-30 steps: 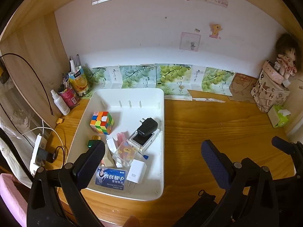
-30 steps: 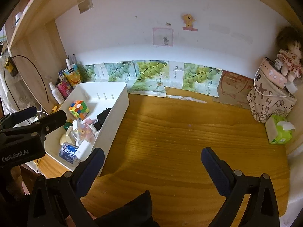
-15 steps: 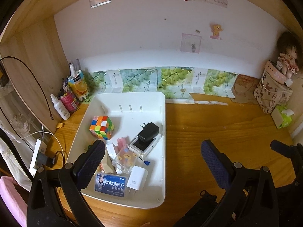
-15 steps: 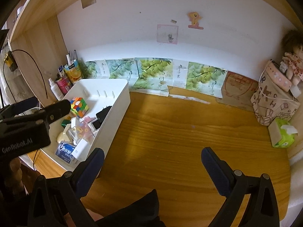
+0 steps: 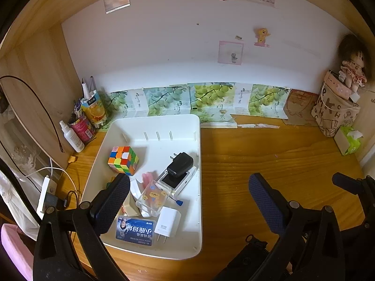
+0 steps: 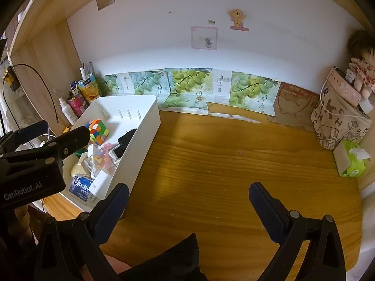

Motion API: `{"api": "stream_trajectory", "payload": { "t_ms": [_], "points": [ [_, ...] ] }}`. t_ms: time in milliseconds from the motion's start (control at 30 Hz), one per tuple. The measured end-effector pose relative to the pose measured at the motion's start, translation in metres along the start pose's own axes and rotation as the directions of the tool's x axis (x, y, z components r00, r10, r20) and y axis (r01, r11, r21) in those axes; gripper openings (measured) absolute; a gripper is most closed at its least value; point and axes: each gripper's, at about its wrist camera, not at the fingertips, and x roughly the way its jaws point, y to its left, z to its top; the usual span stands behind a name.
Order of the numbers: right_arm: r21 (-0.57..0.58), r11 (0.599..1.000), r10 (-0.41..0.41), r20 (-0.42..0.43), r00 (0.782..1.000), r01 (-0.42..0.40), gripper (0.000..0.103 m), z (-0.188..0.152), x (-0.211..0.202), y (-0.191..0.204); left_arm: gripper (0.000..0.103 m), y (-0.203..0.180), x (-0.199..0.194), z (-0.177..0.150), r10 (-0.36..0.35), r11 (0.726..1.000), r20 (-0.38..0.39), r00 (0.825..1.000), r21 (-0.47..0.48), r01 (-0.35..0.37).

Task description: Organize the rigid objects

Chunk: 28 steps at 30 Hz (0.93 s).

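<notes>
A white tray [image 5: 194,229] sits at the left of the wooden desk and holds a colour cube [image 5: 123,160], a black plug adapter [image 5: 180,164] on a small white device, a clear sticker case [image 5: 153,197], a white charger [image 5: 168,225] and a blue card box [image 5: 135,230]. My left gripper [image 5: 188,200] hangs open above the tray's right edge, holding nothing. My right gripper [image 6: 188,207] is open over bare desk to the right of the tray [image 6: 140,138]. The cube [image 6: 98,131] also shows in the right wrist view, partly behind the left gripper's fingers [image 6: 70,138].
Bottles, a can and a juice carton [image 5: 93,110] crowd the back left corner. A patterned bag [image 5: 335,112] with a doll, and a green tissue pack [image 5: 349,140], stand at the right. Cables and a power strip [image 5: 45,192] lie left of the tray. Grape-print papers [image 5: 211,100] line the wall.
Both grippers have drawn back and risen a little, so the tray sits lower and smaller in view. Both stay open. Nothing in the tray has moved.
</notes>
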Motion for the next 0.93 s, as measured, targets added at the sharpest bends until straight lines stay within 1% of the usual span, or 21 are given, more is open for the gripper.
{"api": "stream_trajectory", "payload": {
  "t_ms": [600, 933],
  "points": [
    [-0.010, 1.000, 0.021, -0.029, 0.999, -0.021, 0.102, -0.0003, 0.0072, 0.0010, 0.101, 0.0011, 0.0009, 0.0005, 0.007, 1.000, -0.004, 1.000, -0.007, -0.007],
    [-0.010, 1.000, 0.021, -0.031, 0.999, -0.022, 0.102, 0.0004, 0.0075, 0.0011, 0.101, 0.0008, 0.0016, 0.0005, 0.008, 1.000, -0.003, 1.000, -0.006, -0.008]
  ]
}}
